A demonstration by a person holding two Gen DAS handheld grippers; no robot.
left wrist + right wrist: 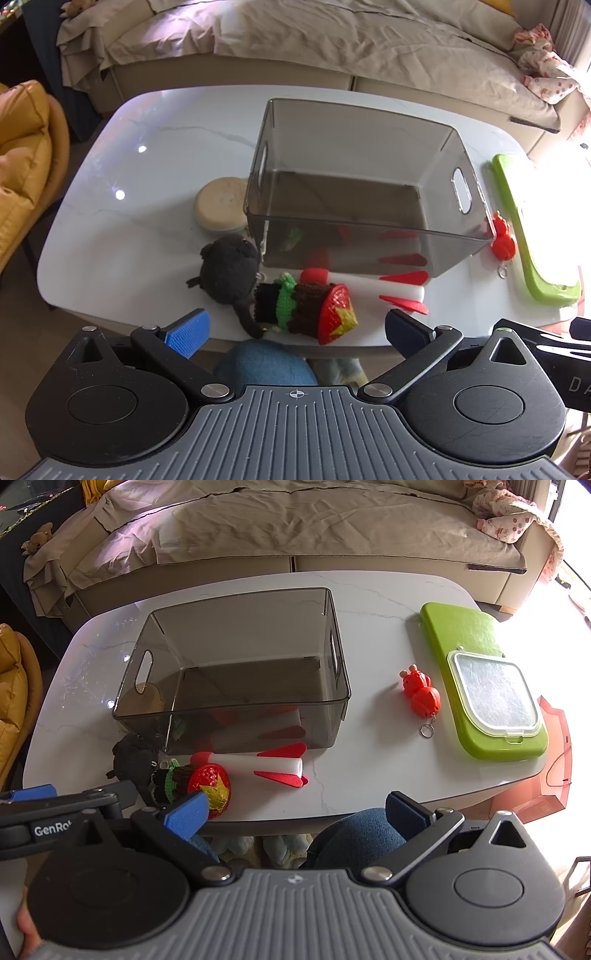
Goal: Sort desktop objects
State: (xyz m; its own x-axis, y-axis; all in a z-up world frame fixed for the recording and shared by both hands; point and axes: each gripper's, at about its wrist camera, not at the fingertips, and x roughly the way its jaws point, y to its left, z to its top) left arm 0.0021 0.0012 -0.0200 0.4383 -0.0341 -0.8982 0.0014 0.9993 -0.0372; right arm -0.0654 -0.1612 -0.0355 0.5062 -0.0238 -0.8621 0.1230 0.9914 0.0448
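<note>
A smoky clear bin (354, 184) (236, 672) stands empty on the white marble table (155, 166) (369, 760). In front of it lie a black plush toy (227, 273) (135, 760), a crocheted doll with a red and yellow mask (306, 310) (207, 786), and a white foam rocket with red fins (380, 291) (258, 766). A red crab keychain (502, 240) (421, 694) lies right of the bin. My left gripper (295, 328) hangs open at the near table edge, just short of the doll. My right gripper (295, 812) is open too, below the rocket.
A round beige lidded jar (221, 205) sits left of the bin. A green tray (480, 679) (532, 236) with a clear lid (493, 694) on it lies at the table's right. A covered sofa (295, 528) runs behind. A knee in blue jeans (354, 834) is under the near edge.
</note>
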